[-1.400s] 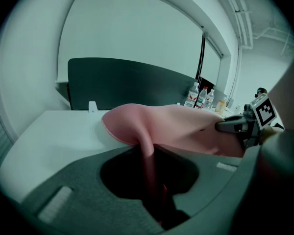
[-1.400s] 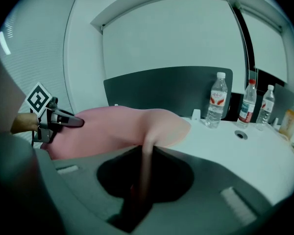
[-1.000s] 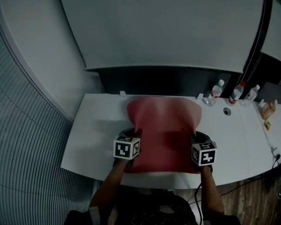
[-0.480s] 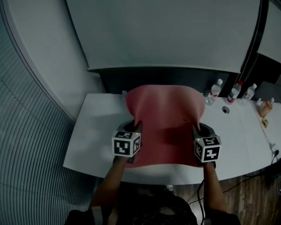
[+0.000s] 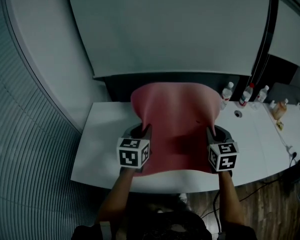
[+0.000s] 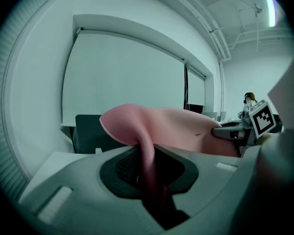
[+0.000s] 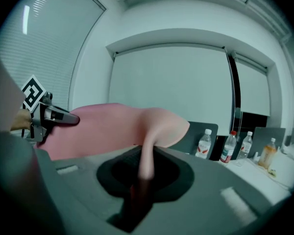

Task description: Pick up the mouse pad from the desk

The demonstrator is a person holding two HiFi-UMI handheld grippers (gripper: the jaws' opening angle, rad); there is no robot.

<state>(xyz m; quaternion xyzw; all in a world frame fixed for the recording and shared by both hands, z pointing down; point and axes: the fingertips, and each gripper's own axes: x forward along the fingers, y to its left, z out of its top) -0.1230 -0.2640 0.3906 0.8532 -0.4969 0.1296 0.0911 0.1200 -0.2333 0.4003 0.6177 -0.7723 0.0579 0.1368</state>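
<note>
My left gripper (image 5: 146,132) and right gripper (image 5: 210,134) each clamp a side edge of the mouse pad (image 5: 176,115). I'd call this mid-lift; next I should raise both evenly, clear of the desk (image 5: 102,144).

Desk: white desk (image 5: 102,149), a long top running out to the right in the head view.
Far right edge: three water bottles (image 5: 247,95) stand upright in a row.
In front of them: small dark round thing (image 5: 237,113), flat on the top.
Further right: amber bottle (image 5: 279,109), upright.

Left claw (image 5: 146,130), right claw (image 5: 210,132) clamped
</note>
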